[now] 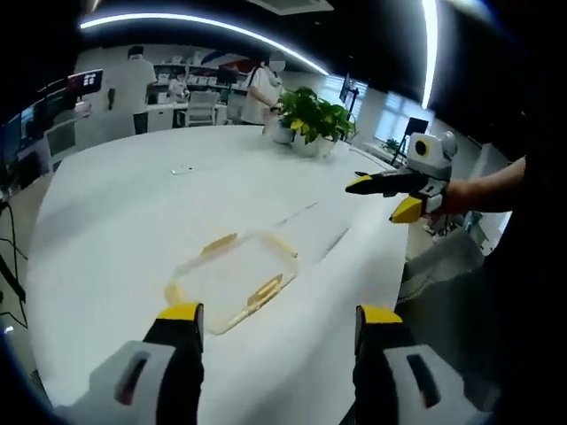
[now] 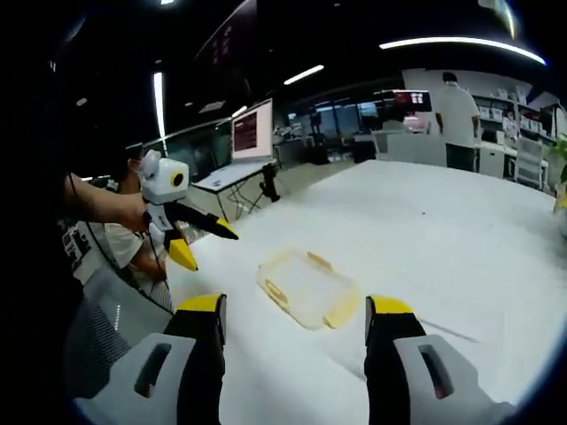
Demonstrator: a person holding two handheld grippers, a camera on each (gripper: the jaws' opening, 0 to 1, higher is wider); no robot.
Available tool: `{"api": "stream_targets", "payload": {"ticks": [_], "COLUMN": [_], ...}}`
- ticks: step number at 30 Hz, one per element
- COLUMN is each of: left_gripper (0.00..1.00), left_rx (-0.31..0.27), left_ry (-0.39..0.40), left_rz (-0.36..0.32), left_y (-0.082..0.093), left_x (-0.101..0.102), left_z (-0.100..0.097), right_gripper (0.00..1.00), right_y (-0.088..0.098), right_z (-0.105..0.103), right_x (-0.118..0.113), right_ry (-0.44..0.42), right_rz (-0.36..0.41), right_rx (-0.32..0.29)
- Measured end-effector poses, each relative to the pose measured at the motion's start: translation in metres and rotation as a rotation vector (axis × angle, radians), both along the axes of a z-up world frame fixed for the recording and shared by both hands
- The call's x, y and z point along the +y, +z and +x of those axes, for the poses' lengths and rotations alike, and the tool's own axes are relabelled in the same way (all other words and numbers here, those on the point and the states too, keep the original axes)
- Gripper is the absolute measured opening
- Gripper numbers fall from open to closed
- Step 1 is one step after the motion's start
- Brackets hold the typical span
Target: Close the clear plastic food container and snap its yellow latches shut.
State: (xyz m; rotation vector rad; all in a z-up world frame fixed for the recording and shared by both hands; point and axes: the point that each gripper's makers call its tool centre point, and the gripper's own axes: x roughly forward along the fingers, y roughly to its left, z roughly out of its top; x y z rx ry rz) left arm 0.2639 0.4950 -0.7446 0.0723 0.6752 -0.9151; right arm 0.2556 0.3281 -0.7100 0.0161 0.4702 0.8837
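Clear container (image 2: 306, 288) on white table (image 2: 461, 239), between open right claw (image 2: 299, 320) jaws.

Light comes from the ceiling strips (image 1: 204, 25), bent into arcs by the fisheye. They blow out my white table (image 1: 115, 230) to near featureless glare, so the clear container (image 1: 232, 279) barely reads. Background is soft and low-res (monitor (image 2: 252, 131) text illegible). My right gripper view is dimmer, dark ceiling, faint shadows.
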Motion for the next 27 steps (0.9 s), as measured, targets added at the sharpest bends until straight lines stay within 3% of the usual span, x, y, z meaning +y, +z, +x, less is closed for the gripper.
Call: {"api": "stream_targets", "payload": {"ticks": [14, 27], "left_gripper": [0.61, 0.58], "left_rx": [0.014, 0.003], "left_ry": [-0.038, -0.098], "left_rz": [0.029, 0.082], "left_y": [-0.009, -0.018], "left_x": [0.002, 0.004], "left_z": [0.014, 0.024], "right_gripper": [0.55, 0.56], "right_y": [-0.007, -0.013], "right_z": [0.015, 0.024], "right_x": [-0.002, 0.005], "right_ry": [0.017, 0.069], "right_rz": [-0.030, -0.068], "right_rx": [0.001, -0.001]}}
